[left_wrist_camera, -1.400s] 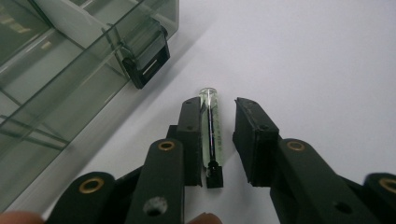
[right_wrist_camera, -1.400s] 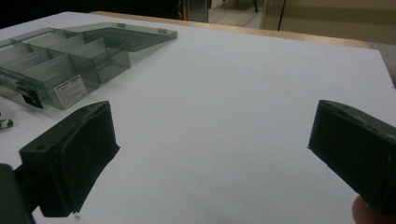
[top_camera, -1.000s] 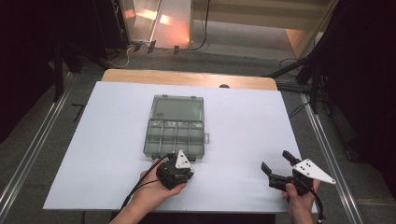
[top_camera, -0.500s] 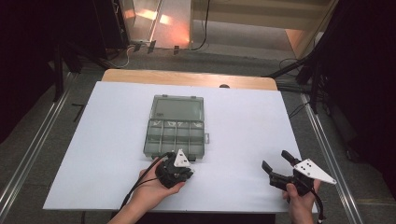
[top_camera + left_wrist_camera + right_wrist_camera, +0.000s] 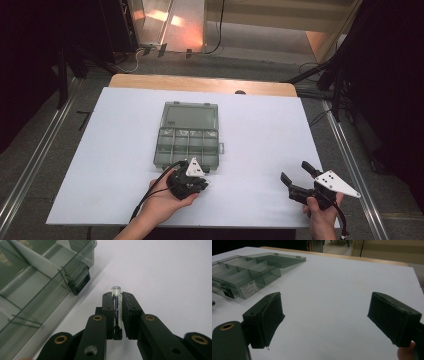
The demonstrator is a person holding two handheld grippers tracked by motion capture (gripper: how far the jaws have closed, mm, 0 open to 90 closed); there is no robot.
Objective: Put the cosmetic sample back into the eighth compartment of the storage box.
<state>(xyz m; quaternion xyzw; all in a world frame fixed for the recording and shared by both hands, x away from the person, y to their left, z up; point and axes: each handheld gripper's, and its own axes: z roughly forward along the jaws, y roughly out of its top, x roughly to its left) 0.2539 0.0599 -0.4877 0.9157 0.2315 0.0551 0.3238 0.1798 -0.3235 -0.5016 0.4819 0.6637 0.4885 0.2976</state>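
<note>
Nearby, compartment box (image 5: 37, 285) beside clear tube (image 5: 116, 305); latch (image 5: 79, 282) close.

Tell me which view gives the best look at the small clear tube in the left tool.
The left gripper view: the clear tube stands pinched between the left tool, its tip poking out, beside the organizer box latch. In the high view the hand and tool body hide it. The right gripper view faces bare table and the box.
</note>
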